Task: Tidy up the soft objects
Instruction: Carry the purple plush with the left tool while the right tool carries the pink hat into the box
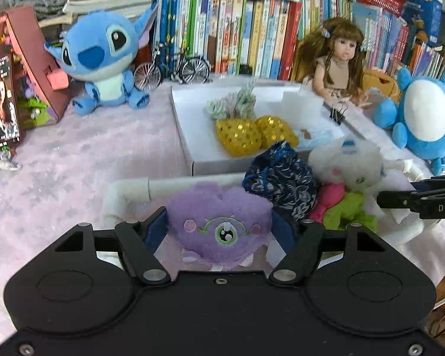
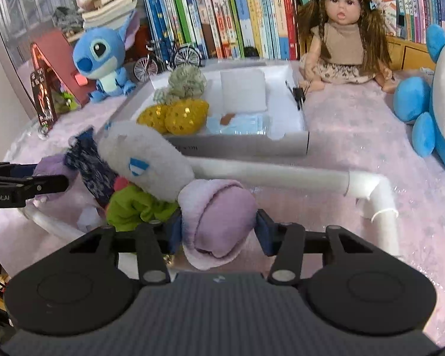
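My left gripper (image 1: 219, 231) is shut on a purple one-eyed plush (image 1: 222, 216), its blue pads pressing both sides, just above the near left corner of a white pipe-framed basket (image 1: 133, 185). My right gripper (image 2: 219, 233) is shut on a lilac rolled soft bundle (image 2: 225, 207) at the basket's near side. Piled in the basket are a white plush (image 2: 142, 154), a dark blue patterned pouch (image 1: 281, 178), a green cloth (image 1: 350, 210) and something pink (image 1: 326, 201). Behind it a white box (image 1: 187, 130) holds yellow sequin pineapples (image 1: 237, 133), a white pad and a blue mask.
A blue Stitch plush (image 1: 101, 59), a model bicycle (image 1: 172, 69) and a pink toy house (image 1: 29, 68) stand back left. A doll (image 2: 341, 29) sits against the row of books (image 1: 237, 29). A big blue round plush (image 1: 424, 118) is at the right. Pink cloth covers the table.
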The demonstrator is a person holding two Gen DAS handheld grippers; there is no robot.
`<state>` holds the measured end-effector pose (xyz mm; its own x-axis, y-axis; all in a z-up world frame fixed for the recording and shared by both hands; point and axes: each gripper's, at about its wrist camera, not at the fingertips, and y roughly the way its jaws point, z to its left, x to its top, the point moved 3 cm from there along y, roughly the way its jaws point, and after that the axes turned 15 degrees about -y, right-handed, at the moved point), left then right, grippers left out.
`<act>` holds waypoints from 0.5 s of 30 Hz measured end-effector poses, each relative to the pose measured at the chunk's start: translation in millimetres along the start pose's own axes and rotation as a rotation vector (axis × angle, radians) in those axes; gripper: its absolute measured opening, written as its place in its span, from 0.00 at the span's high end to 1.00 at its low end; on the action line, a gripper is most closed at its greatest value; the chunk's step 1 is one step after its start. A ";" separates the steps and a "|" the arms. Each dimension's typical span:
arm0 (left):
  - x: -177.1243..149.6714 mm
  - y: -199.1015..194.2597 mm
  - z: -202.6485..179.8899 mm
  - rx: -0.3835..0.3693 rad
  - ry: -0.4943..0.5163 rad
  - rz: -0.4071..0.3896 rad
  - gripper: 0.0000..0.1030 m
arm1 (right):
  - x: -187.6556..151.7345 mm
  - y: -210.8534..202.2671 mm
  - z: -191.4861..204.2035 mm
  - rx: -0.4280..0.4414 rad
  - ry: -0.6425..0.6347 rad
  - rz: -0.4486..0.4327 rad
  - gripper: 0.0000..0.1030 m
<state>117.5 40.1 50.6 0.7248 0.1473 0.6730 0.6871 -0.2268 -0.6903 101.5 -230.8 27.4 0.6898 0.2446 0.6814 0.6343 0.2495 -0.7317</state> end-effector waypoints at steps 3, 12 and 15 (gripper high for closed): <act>6.6 -9.0 -1.7 -0.015 -0.006 -0.025 0.31 | 5.3 -6.8 -4.2 0.006 0.018 -0.021 0.48; 31.7 -21.5 0.1 -0.053 -0.054 -0.061 0.31 | 24.0 -28.1 -20.7 -0.029 0.059 -0.093 0.47; 46.4 -20.3 1.1 -0.083 -0.092 -0.062 0.31 | 31.6 -32.4 -28.7 -0.035 0.077 -0.116 0.47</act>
<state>137.2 52.6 95.6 0.6853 0.2505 0.6838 0.7269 -0.2927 -0.6212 112.8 -258.1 72.1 0.6350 0.1428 0.7592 0.7225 0.2383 -0.6490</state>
